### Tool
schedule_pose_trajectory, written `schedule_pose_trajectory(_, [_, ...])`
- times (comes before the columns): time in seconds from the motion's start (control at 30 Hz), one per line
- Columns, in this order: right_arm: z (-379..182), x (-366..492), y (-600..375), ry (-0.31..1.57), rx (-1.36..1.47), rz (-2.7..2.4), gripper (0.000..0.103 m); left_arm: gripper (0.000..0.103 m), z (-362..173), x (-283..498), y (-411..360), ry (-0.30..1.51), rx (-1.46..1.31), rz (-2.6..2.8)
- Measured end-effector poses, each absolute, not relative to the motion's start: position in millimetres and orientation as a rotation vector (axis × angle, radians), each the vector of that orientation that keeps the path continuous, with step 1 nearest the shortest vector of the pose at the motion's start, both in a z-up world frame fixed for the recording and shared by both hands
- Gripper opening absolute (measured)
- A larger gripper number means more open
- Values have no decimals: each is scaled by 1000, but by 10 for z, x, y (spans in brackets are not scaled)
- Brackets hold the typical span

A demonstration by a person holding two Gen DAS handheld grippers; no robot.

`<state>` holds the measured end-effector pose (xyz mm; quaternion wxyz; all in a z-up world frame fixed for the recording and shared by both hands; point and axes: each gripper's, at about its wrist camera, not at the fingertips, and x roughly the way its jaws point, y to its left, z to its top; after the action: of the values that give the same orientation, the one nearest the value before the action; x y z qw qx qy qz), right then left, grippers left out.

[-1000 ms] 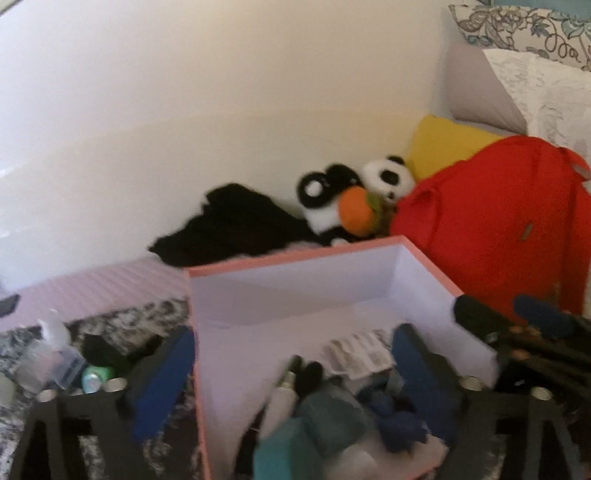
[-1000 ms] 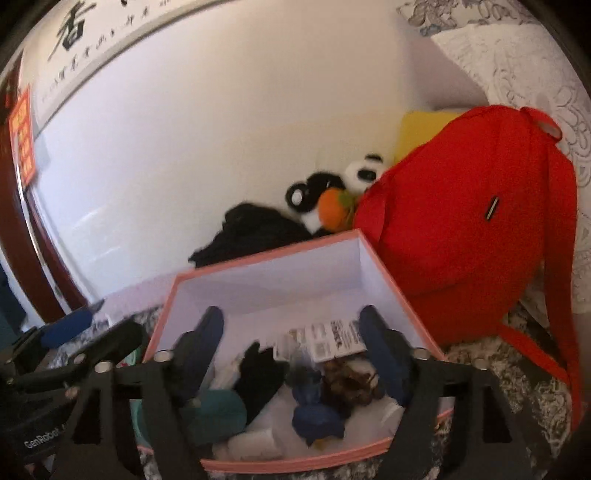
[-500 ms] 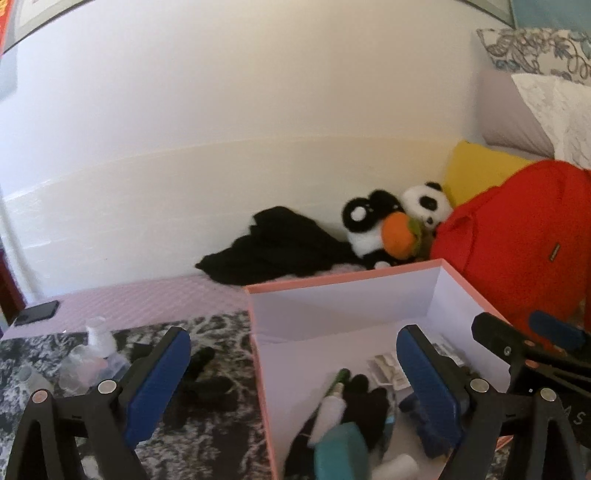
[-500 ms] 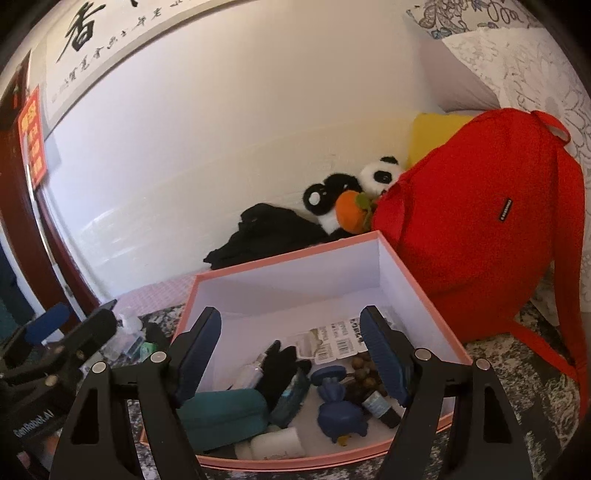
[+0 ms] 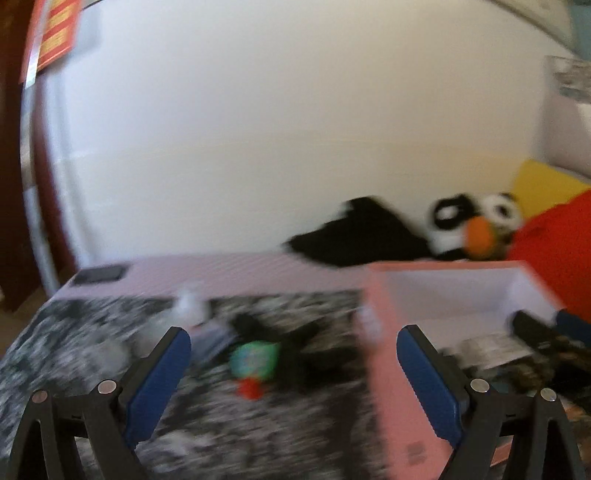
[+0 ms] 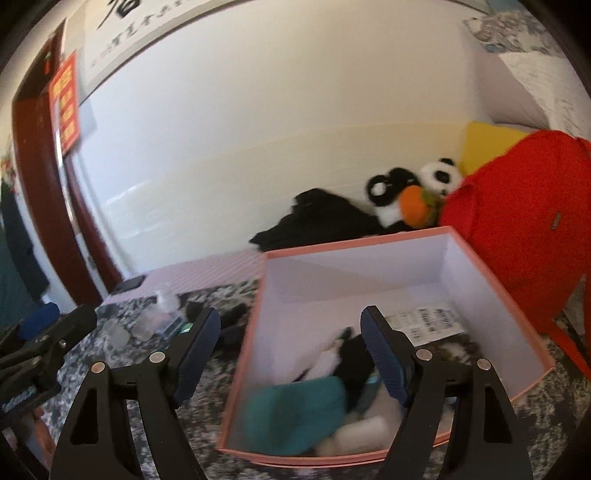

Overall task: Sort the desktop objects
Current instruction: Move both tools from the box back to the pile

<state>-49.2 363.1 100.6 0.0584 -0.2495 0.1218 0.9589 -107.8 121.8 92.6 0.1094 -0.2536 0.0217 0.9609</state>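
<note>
Left wrist view showed the left gripper (image 5: 293,363) spread and empty; pink box (image 5: 391,354) at three o'clock; the right gripper (image 6: 290,354) spread too.

Black brush calligraphy runs along a white scroll (image 6: 155,33) high on the wall, up and left of the right claw (image 6: 291,354), cut off by the frame edge and not readable. A red paper sign (image 6: 65,107) with gold characters hangs by the door frame, far left of that claw, too blurred to read. Just ahead of its right finger, a white barcode label (image 6: 432,317) lies in the pink box (image 6: 369,242), digits too small.
</note>
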Motion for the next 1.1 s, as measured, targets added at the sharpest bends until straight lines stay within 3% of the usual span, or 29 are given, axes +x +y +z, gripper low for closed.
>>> schedule_pose_trajectory(0.3, [752,-848,2679,201,-891,2999,82,94,274,-1410,-113,-55,-968,2976])
schedule_pose_trajectory(0.53, [190,-1343,2251,187,-1132,2956,82,94,-209,-1791,-735,-178,-1095,2980])
schedule_pose_trajectory(0.7, [-128,-1702,2065,155,-1174,3009,82,94,-495,-2310,-884,-204,-1161,2947])
schedule_pose_trajectory(1.0, [-746,-2478,1843,102,-1337,2975,82,94,-921,-3324,-648,-77,-1199,2853])
schedule_pose_trajectory(1.1, [-842,-2682,1785,99,-1342,2983,81,93,-1032,-3576,-668,-137,-1237,2833])
